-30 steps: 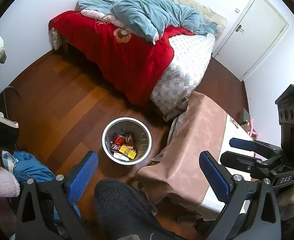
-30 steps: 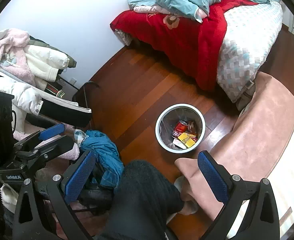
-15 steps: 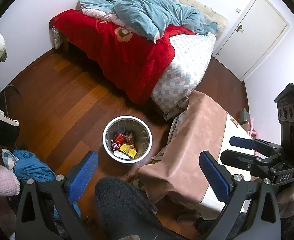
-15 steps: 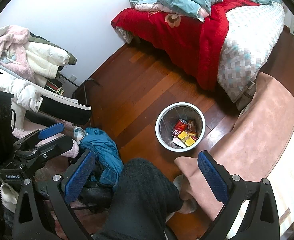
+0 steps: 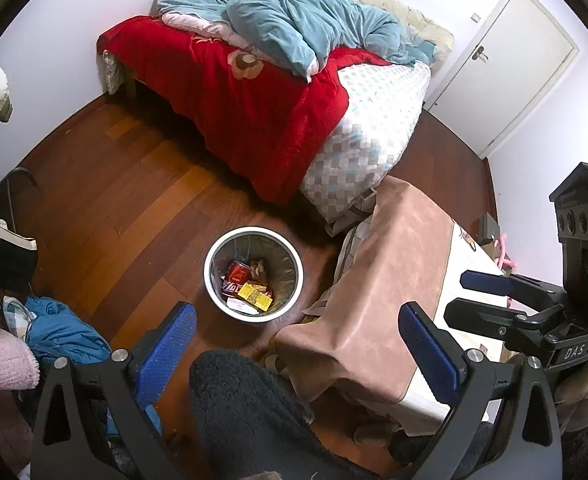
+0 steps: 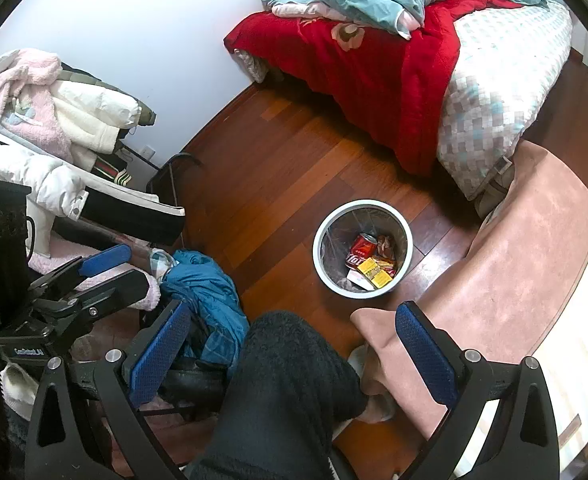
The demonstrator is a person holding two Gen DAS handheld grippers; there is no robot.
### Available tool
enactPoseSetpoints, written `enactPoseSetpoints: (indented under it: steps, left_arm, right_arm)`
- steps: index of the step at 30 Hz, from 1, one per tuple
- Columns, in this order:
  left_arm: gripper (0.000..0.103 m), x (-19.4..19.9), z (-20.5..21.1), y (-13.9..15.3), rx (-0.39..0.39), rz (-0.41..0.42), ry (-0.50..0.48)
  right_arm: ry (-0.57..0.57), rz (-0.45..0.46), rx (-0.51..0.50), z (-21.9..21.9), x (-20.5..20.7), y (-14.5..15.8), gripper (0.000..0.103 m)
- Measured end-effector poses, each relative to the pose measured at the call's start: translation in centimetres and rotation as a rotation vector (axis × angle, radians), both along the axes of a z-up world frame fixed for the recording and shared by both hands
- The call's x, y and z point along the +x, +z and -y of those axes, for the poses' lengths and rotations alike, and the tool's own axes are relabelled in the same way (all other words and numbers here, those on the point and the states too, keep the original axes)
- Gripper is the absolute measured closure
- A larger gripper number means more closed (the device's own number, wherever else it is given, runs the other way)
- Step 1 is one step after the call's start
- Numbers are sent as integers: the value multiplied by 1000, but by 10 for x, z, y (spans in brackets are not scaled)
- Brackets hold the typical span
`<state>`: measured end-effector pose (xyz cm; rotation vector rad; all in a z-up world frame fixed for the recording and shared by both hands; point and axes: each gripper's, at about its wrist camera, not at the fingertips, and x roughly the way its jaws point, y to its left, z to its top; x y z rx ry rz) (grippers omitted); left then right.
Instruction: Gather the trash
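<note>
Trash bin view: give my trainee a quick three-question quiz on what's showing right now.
1. True or false: the trash bin is empty.
2. The red can lies: A) on the floor B) in the bin C) on the bed.
3. What do the left gripper and right gripper hold?

Key: 1 false, it holds a can and yellow packets. 2 B. 3 nothing, both open.

The left claw (image 5: 298,344) is held wide apart, its blue-padded fingers (image 5: 166,350) gripping nothing. The right claw (image 6: 290,344) is spread just as wide and is also empty. Both are raised high and tilted downward, side by side. The person's knee (image 6: 290,380), in dark fuzzy fabric, sits below and between each claw's fingers.
</note>
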<state>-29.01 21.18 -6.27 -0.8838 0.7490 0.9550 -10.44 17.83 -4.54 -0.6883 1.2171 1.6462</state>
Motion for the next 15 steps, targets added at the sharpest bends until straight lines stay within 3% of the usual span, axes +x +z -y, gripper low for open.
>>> enactPoseSetpoints:
  steps: [15]
  left_arm:
    - [0,3,2,0,-4,4,1]
  right_arm:
    - [4,-1,-12,7,3,-1,0]
